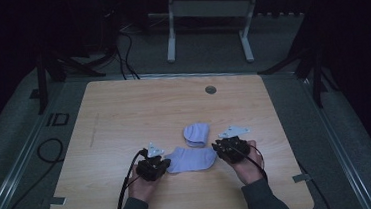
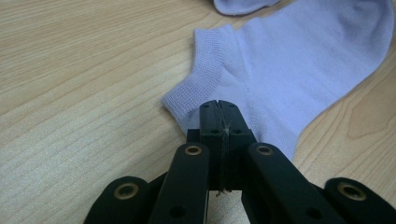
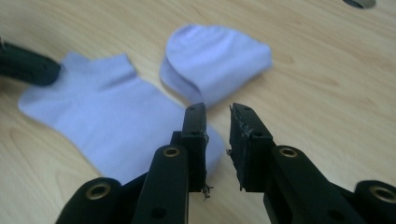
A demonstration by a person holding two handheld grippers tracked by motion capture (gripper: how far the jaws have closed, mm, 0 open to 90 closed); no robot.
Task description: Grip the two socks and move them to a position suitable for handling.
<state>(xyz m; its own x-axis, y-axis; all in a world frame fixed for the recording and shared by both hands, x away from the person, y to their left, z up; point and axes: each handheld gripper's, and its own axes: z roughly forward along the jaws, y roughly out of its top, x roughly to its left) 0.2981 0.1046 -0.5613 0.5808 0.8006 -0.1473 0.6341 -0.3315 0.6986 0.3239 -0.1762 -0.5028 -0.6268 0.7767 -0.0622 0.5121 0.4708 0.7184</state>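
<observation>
Socks are what we are working on here: a flat sock (image 1: 193, 159) is lying on the wooden table (image 1: 124, 119) between our two hands, and a folded sock (image 1: 197, 133) is sitting just beyond it, toward the far side. We are pinching the cuff end of the flat one with the left gripper (image 1: 162, 165); in the left gripper view its jaws are pressed tight together on the ribbed cuff (image 2: 198, 88), holding that end down. On the other side, the right gripper (image 1: 225, 148) is hovering at the toe end with its jaws standing apart, a clear gap between the pads and no fabric in it.

We are judging this as the folding step, with one end anchored and the other let go or not yet taken. Next, we are probably needing the right jaws to come down over the toe edge and close on thin cloth without catching the table, then carry it across toward the cuff.

Both socks are looking pale lilac, soft fine knit, limp and flat, the cuff band more tightly ribbed. That tabletop is showing a light, smooth wood grain with a round grey cable port (image 1: 211, 89) near its far edge.
</observation>
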